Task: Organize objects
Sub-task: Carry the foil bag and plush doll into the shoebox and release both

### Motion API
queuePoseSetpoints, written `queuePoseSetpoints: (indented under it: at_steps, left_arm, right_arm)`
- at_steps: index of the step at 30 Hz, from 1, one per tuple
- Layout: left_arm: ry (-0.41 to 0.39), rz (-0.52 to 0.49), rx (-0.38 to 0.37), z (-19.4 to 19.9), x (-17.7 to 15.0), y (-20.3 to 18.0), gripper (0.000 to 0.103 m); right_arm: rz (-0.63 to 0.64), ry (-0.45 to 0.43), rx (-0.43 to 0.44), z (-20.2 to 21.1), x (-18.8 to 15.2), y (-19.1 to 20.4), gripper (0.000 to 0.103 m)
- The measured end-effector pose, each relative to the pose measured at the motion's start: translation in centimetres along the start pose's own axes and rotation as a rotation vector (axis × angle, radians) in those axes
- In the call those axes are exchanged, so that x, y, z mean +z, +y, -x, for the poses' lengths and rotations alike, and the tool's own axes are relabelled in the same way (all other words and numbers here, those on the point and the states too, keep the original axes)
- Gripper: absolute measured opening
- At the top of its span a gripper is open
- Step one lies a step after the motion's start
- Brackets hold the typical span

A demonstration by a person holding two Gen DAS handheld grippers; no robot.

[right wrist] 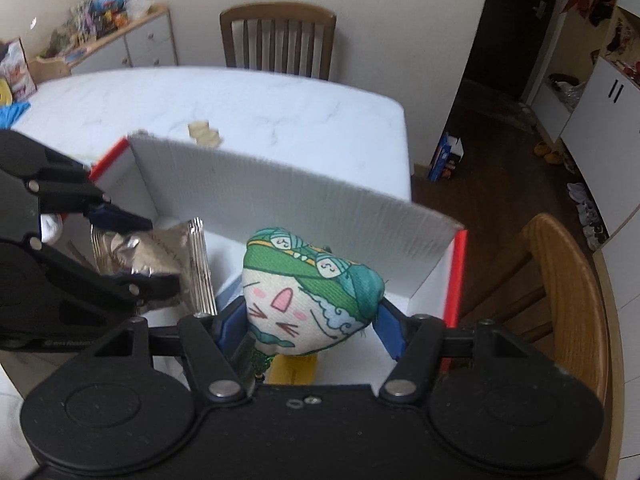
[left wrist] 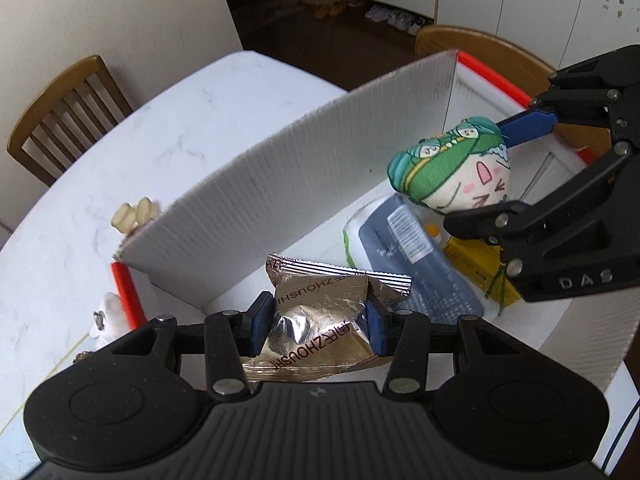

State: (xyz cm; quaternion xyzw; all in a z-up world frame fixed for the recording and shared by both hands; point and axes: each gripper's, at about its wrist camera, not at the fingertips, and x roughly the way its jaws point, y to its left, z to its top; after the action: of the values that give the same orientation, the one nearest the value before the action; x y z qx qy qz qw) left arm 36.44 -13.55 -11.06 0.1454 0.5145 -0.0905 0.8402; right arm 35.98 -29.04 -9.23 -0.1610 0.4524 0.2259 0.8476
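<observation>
My left gripper point(left wrist: 318, 320) is shut on a silver-gold foil snack packet point(left wrist: 320, 320) and holds it just inside the near corner of a white corrugated box point(left wrist: 280, 160) with red edging. My right gripper point(right wrist: 308, 316) is shut on a plush doll head with green hair point(right wrist: 308, 292) and holds it above the box's inside. The doll point(left wrist: 452, 168) and the right gripper point(left wrist: 500, 168) also show in the left wrist view. The packet point(right wrist: 160, 256) and the left gripper point(right wrist: 136, 248) show in the right wrist view.
In the box lie a grey-blue pouch point(left wrist: 420, 264) and a yellow carton point(left wrist: 480, 268). On the white marble table point(left wrist: 120, 160) beyond the box lie small cream pieces point(left wrist: 134, 214) and a white figure point(left wrist: 106, 320). Wooden chairs point(right wrist: 278, 40) stand around the table.
</observation>
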Motion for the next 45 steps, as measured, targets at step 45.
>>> queuePoseSetpoints:
  at_steps: [45]
  left_arm:
    - [-0.194,0.149,-0.172,7.7,-2.9,2.2,0.054]
  right_arm:
    - [-0.059,-0.147,0.083,8.7,-1.5,0.5,0.078]
